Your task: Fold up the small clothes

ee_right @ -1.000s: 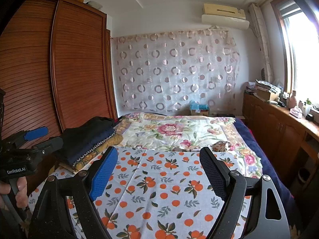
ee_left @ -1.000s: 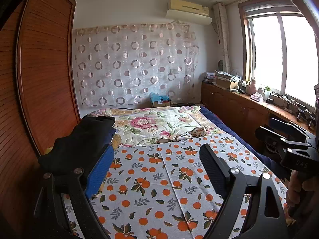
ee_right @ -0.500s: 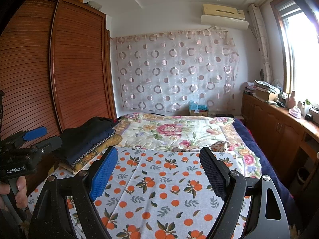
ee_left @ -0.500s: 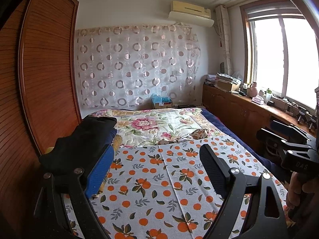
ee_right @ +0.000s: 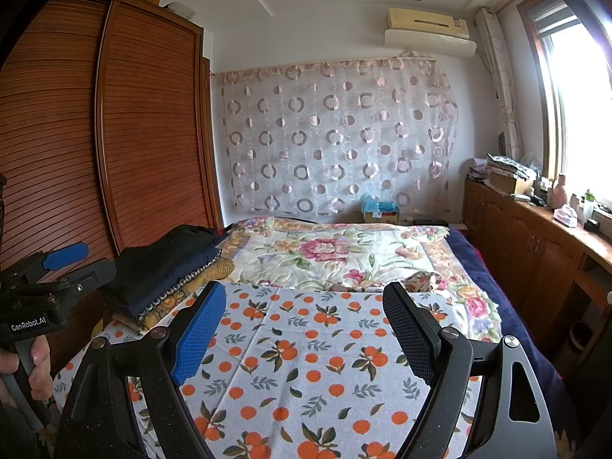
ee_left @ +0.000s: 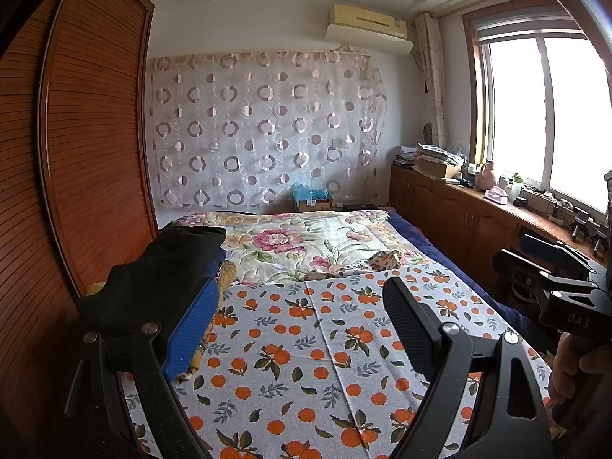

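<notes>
The small patterned garment (ee_right: 420, 281) lies crumpled beyond the orange-print cloth (ee_right: 306, 363), ahead-right of my released right gripper (ee_right: 302, 329), nearer than my released left gripper (ee_left: 298, 321).

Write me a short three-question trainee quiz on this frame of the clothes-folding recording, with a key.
1. True or false: the left hand-held gripper is shut on a garment.
2. Multiple choice: where does the stack of folded clothes lie? A) on the window-side cabinet B) on the bed's wardrobe side C) on the floor
3. Fill in: the small crumpled floral cloth lies at the far edge of the ____-print sheet.

Key: 1. False; both it and the right hand-held gripper are open above the sheet, holding nothing. 2. B. 3. Orange.
</notes>
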`<state>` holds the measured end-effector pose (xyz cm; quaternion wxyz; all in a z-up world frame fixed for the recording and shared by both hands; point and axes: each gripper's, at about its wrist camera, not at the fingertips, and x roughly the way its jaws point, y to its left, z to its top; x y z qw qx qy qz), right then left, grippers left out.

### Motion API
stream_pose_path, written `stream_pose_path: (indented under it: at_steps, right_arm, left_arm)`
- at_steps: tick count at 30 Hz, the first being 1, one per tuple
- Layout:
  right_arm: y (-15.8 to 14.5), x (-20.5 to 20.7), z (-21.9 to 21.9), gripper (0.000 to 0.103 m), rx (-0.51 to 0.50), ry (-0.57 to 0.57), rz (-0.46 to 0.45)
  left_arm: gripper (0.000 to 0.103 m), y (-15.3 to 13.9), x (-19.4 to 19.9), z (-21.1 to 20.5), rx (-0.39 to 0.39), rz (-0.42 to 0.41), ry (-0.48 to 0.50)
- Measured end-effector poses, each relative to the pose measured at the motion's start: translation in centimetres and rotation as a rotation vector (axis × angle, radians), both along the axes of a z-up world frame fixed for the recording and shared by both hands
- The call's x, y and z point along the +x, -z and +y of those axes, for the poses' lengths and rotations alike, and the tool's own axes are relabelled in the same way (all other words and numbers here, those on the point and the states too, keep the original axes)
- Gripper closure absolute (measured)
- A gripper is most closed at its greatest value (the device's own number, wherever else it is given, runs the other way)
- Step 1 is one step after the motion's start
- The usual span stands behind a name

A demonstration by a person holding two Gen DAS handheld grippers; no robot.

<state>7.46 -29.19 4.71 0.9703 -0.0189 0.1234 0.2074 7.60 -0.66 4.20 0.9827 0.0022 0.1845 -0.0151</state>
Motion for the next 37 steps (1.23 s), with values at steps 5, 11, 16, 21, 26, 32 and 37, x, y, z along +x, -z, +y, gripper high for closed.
stream_pose_path:
  at_steps: [5,11,16,21,26,32,37]
  right_arm:
    - [0.0,0.1,-0.1,0.018,0.0,-0.001,0.001]
    - [-0.1,0.1,-0.3,0.018,0.0,0.0,0.0]
    - [-0.2,0.2,-0.4,0.018,0.0,-0.001,0.0]
    - [-0.4,0.2,-0.6,0.018,0.001,-0.001,-0.002]
    - [-0.5,0.3,-0.5,0.018,0.001,0.0,-0.004]
    - [-0.4,0.3,-0.5,0.018,0.0,0.002,-0.006]
    - [-0.4,0.3,-0.6,0.018,0.001,0.001,-0.006]
  left_arm:
    - [0.015,-0.1,-0.1,0.0,-0.001,-0.003,-0.001]
    - [0.015,-0.3,-0.1,0.1,-0.006,-0.007,-0.001]
    - [0.015,-0.6,-0.1,0.0,-0.008,-0.008,-0.001]
    - [0.015,-0.5,-0.2,0.1,-0.006,-0.009,-0.002]
    - [0.015,-0.6,-0.4,0.1,-0.008,-0.012,-0.004]
    - [0.015,-0.9,-0.4,0.1,-0.006,-0.011,-0.007]
    - [0.015,-0.9,-0.4,0.1,-0.007,-0.012,-0.007]
